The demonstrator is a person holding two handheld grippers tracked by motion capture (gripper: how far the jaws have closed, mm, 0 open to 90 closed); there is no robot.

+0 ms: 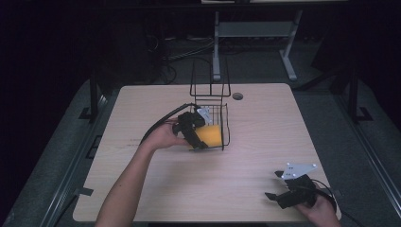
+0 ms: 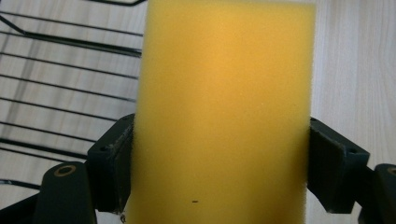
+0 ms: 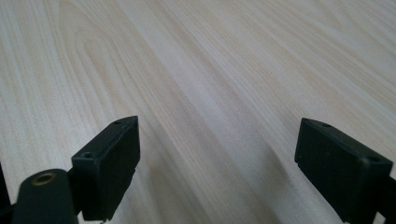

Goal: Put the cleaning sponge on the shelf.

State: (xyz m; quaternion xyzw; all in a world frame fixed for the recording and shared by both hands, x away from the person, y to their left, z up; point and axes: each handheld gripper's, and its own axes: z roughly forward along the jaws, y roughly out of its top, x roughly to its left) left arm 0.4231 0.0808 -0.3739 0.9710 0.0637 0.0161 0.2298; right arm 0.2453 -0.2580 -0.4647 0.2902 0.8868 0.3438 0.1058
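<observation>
Yellow sponge [image 1: 211, 135] pinched by our left gripper [image 1: 201, 137] at the wire basket [image 1: 211, 101].

From the high view we see a pale wood table [image 1: 156, 184] with the black wire basket near its far middle. Our left gripper holds the yellow sponge at the near side of the basket, low by the table top. Our right gripper [image 1: 276, 185] sits well apart, at the near right corner of the table, with its jaws spread and nothing between them. In the left gripper view we see the sponge [image 2: 224, 112] squeezed between the two black jaws, with the basket's wires [image 2: 65, 88] to the left and bare table [image 2: 355, 70] to the right. In the right gripper view we see the jaws wide apart over bare wood [image 3: 210, 84].
</observation>
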